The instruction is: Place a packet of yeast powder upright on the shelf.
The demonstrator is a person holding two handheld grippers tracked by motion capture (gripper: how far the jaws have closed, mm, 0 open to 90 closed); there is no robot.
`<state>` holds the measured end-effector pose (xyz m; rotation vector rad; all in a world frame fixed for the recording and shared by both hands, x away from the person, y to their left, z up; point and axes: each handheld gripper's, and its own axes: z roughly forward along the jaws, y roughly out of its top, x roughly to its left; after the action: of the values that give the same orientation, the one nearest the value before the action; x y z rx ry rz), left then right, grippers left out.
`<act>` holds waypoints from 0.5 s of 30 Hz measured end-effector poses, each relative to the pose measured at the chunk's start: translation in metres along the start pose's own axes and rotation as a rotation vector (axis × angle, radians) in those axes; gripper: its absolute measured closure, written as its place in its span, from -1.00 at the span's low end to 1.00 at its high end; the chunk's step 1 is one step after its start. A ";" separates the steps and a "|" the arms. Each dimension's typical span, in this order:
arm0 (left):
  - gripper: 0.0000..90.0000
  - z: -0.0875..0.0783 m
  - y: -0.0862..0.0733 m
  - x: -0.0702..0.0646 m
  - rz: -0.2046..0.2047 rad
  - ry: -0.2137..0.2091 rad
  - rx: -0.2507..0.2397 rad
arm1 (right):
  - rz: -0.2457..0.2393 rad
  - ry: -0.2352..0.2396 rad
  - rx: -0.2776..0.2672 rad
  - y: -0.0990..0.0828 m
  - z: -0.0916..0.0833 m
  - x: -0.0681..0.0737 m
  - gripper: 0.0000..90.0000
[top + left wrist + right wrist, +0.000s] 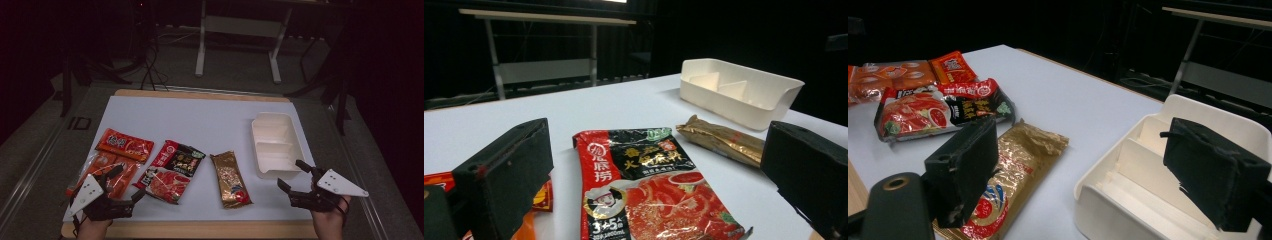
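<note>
We hold the left gripper in our left hand at the near left, jaws spread wide with nothing between them, pointing ahead and slightly inward. We hold the right gripper in our right hand at the near right, jaws likewise spread and free, angled ahead and to the left. Both forearms enter from below.

The white divided tray sits on a pale table with a light wooden edge. A gold packet has red print; the red-and-black packet carries yellow characters, and two orange-red packets lie beside it.
</note>
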<state>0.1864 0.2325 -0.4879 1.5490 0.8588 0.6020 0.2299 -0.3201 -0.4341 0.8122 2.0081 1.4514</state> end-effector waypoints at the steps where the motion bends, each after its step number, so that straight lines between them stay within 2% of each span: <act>1: -0.98 0.000 0.000 0.000 -0.002 0.002 -0.001 | 0.000 0.004 0.004 0.002 0.000 0.000 -0.68; 4: -0.98 0.001 0.000 -0.002 -0.010 0.005 -0.006 | 0.009 0.026 0.008 0.010 0.000 -0.002 -0.68; 6: -0.98 0.002 0.000 -0.003 -0.007 0.001 -0.005 | 0.016 0.058 0.032 0.017 0.001 -0.003 -0.68; 7: -0.98 0.002 0.000 -0.003 -0.006 -0.001 -0.005 | 0.005 0.060 0.033 0.019 0.002 -0.003 -0.68; 9: -0.98 0.003 0.001 -0.005 -0.002 -0.002 -0.005 | -0.046 0.032 0.042 0.024 0.002 -0.002 -0.67; 10: -0.98 0.003 0.001 -0.005 -0.001 -0.004 -0.004 | -0.053 0.040 0.053 0.029 0.003 -0.004 -0.66; 13: -0.98 0.004 0.002 -0.007 0.015 -0.006 0.000 | -0.038 0.055 0.062 0.039 0.006 -0.007 -0.68; 15: -0.98 0.003 0.002 -0.006 0.012 -0.006 -0.003 | -0.028 0.070 0.071 0.047 0.009 -0.010 -0.69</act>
<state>0.1856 0.2253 -0.4858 1.5531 0.8443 0.6074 0.2511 -0.3105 -0.3911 0.7694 2.1256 1.4183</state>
